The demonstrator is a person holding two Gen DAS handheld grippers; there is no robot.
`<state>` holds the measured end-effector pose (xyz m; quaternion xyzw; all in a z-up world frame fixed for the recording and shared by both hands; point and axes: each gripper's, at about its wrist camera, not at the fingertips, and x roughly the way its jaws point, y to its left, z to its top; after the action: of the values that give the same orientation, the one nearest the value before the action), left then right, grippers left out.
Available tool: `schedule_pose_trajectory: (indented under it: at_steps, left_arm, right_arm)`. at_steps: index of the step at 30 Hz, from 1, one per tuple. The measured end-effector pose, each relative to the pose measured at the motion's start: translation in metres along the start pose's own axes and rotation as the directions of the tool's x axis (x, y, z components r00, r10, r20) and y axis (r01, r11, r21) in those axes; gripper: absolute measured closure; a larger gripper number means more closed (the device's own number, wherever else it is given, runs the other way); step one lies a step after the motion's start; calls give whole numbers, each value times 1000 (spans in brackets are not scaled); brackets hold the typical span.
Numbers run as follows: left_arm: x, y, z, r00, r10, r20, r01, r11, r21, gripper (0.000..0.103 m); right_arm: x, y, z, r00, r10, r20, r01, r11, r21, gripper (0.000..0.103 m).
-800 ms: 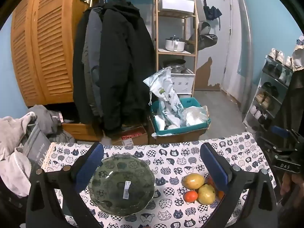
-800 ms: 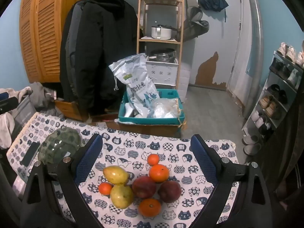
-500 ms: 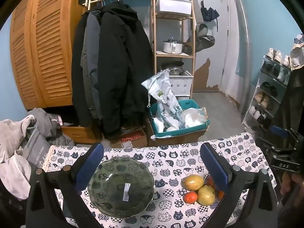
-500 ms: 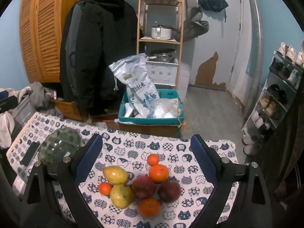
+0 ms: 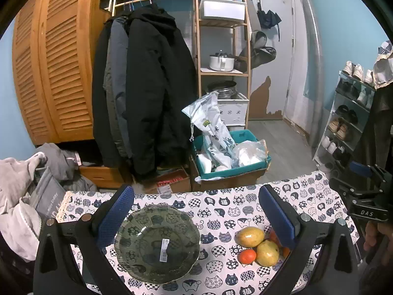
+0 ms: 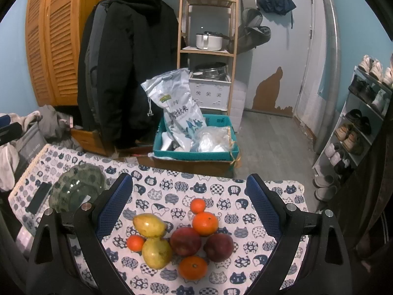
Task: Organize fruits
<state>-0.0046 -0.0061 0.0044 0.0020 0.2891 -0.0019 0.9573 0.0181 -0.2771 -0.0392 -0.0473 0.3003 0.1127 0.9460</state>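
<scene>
Fruit pile (image 6: 181, 241) between wide gripper (image 6: 189, 204) fingers (untouched)

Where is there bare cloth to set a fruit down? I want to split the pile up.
Free: the strip between the bowl and the pears, and the far edge beyond the small orange. Crowded: the fruit pile, where apples and oranges touch. A phone lies left of the bowl.

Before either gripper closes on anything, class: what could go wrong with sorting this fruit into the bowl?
The fruit pile sits packed together, so grabbing one red apple may roll its neighbours. The orange nearest the table's front edge could fall off. The glass bowl looks light and might slide when fruit drops in.
</scene>
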Motion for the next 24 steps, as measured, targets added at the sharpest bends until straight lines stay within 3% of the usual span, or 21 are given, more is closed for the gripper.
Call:
schedule_pose_trajectory:
  at_steps: [24]
  left_arm:
    - [0,-3,-3,1000,-4,-2,4,1000,-3,1]
  right_arm:
    - [0,1,0,1000,0,-3,0,1000,0,11]
